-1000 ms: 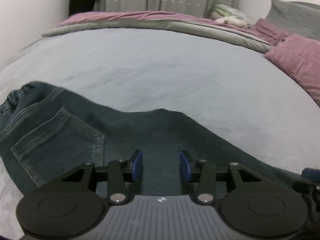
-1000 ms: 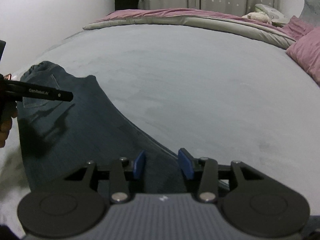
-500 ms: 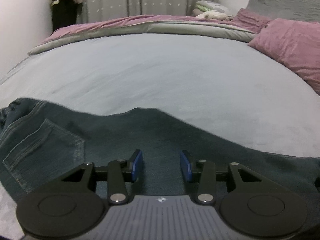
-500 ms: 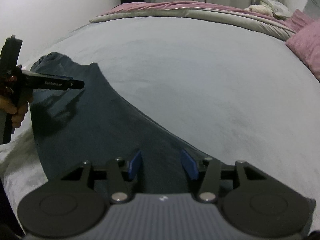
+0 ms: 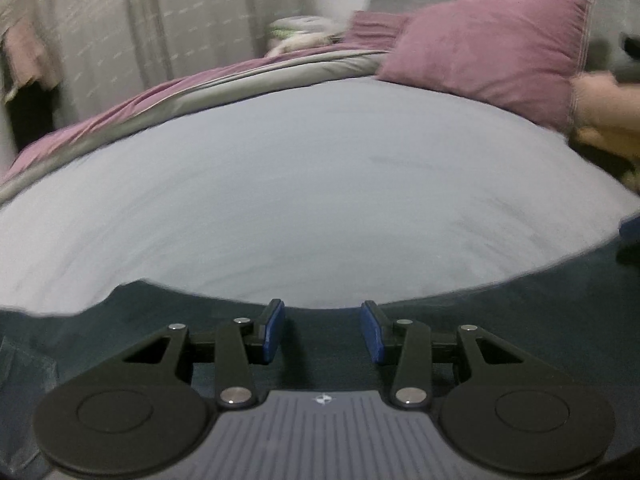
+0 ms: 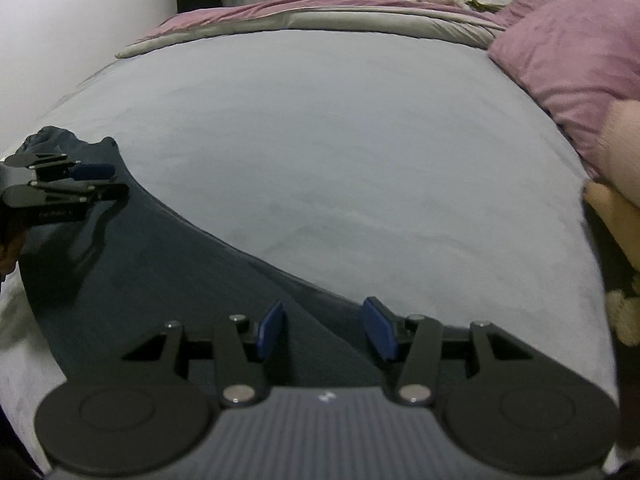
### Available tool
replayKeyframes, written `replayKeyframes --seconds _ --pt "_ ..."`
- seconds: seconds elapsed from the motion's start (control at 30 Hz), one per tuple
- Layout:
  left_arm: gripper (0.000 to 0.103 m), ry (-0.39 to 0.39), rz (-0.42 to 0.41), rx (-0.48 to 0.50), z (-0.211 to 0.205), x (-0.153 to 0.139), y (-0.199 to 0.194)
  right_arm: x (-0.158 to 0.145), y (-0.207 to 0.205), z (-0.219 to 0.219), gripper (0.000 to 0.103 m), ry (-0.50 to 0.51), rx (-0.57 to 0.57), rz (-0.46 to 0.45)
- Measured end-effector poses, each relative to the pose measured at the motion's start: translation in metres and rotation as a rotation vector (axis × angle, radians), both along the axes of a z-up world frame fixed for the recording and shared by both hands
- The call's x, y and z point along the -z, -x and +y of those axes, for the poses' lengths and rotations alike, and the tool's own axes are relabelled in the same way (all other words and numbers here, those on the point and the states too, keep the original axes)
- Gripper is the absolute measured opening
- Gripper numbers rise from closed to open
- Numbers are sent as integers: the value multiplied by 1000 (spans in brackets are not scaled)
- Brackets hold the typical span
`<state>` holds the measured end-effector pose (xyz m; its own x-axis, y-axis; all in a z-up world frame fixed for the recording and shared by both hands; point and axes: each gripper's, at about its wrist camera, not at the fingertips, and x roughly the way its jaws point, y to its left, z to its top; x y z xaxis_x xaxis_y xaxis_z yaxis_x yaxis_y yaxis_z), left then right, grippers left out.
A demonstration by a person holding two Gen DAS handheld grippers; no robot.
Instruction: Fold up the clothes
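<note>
Dark blue jeans (image 6: 132, 264) are laid along the near edge of the bed (image 6: 320, 140). Only in the right wrist view is the left gripper (image 6: 94, 180) seen from outside, above the jeans' far end. Both the left gripper and right gripper (image 6: 326, 326) are held wide, empty, with denim lying beneath the fingers (image 5: 272, 330). A mauve pillow (image 5: 488, 44) is seen at right.

Bed (image 6: 340, 140) with jeans (image 6: 160, 272), pillow (image 6: 572, 64)
</note>
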<state>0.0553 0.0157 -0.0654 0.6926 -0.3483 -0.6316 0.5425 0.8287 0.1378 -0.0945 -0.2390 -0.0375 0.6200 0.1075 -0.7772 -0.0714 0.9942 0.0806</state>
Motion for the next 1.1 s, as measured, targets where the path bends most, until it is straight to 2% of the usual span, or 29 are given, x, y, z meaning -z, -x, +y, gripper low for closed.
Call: replayKeyframes --seconds 0.1,0.2,0.43,0.6,0.67,0.7,0.93,1.1 --pt "41 -53 -39 37 -14 5 9 -4 14 -23 45 -54 24 1" --pt "41 -84 -71 45 -19 9 13 -5 24 -55 45 -148 112 19" --pt "41 -68 -63 38 -15 10 14 6 35 -109 44 -387 239 92" --pt "42 -71 -74 38 -15 11 15 17 42 -129 44 -572 289 129" --pt "42 -68 -75 37 -15 12 15 24 40 -131 43 -616 295 156" --pt "42 -67 -74 36 -15 12 14 25 40 -127 42 -604 291 157" --pt "42 -69 -58 30 -16 9 12 -3 39 -80 40 -333 207 122" --pt "42 -62 -50 48 -17 3 14 -15 56 -50 40 -245 153 78"
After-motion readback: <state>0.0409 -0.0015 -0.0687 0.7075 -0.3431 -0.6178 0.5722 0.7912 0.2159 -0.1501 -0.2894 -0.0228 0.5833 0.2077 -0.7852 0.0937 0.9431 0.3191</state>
